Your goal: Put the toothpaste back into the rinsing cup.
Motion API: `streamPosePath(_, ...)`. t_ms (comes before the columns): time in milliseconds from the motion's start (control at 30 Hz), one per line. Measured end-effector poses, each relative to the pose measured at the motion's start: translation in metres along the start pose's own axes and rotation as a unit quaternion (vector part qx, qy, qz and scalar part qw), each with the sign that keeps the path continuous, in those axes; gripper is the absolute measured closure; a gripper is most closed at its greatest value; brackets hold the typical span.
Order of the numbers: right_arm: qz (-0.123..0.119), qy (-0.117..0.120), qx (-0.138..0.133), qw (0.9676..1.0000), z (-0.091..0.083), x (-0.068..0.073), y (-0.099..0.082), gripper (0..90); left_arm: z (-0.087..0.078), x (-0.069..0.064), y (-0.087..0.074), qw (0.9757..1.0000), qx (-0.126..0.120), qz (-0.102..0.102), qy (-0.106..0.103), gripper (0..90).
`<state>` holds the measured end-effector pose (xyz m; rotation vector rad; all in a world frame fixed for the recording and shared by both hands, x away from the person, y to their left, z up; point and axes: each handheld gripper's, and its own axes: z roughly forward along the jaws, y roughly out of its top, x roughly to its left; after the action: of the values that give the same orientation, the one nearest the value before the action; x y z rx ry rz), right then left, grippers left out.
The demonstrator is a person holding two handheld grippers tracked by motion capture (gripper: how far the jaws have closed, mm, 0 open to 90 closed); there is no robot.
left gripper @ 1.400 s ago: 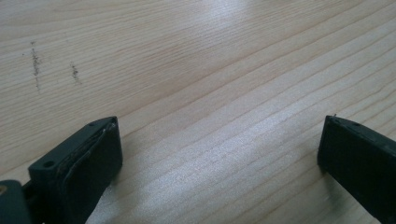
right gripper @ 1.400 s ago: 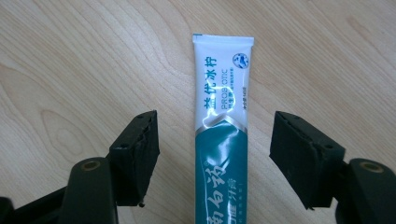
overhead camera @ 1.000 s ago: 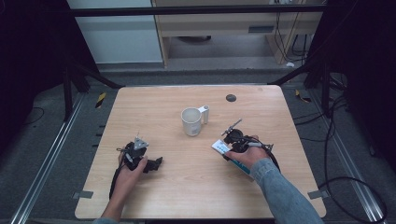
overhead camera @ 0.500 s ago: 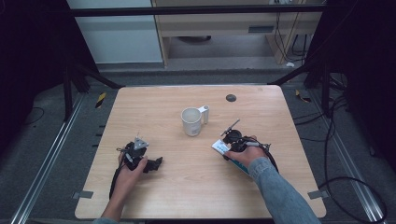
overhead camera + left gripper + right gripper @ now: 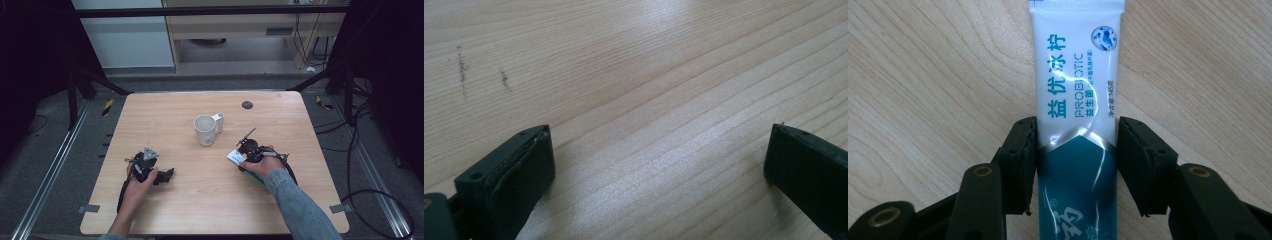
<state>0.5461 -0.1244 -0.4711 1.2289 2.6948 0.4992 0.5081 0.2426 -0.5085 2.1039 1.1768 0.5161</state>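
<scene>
From the high view I see my right tool (image 5: 239, 154) low on the worktop (image 5: 200, 200), right of centre, over a white and teal toothpaste tube (image 5: 233, 156) that lies flat on the wood, its white end pointing left towards the middle. A white mug (image 5: 206, 130) stands upright just beyond the tube, well clear of it, handle to the right, and a small dark round disc (image 5: 247, 105) sits near the far edge. My left tool (image 5: 167, 175) rests on the near left part of the worktop, well apart from the tube, with a hand (image 5: 140, 180) wrapped round its body. In the left gripper view the left tool (image 5: 659, 165) has its two black jaws spread wide with bare wood grain between them. In the right gripper view the right tool (image 5: 1077, 160) straddles the toothpaste tube (image 5: 1077, 100) where white meets teal; its jaws have just been closing, and each pad sits just at a side edge of the tube, though I cannot tell that they press it yet, and the tube looks unsquashed.
</scene>
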Motion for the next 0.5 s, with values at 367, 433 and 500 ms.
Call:
streamPosePath(367, -0.01, -0.008, 0.0, 0.9999, 0.0, 0.0018, 0.0003, 55.7, 0.0001, 0.0001, 0.0001, 1.0, 0.0, 0.0, 0.0, 0.0)
streamPosePath(433, -0.01, -0.011, 0.002, 0.9999, -0.0002, 0.0022, 0.0005, 56.3, 0.0001, 0.0001, 0.0001, 1.0, 0.0, 0.0, 0.0, 0.0)
streamPosePath(500, -0.011, -0.011, 0.003, 0.9999, -0.0002, 0.0032, 0.0008, 57.1, 0.0001, 0.0001, 0.0001, 1.0, 0.0, 0.0, 0.0, 0.0)
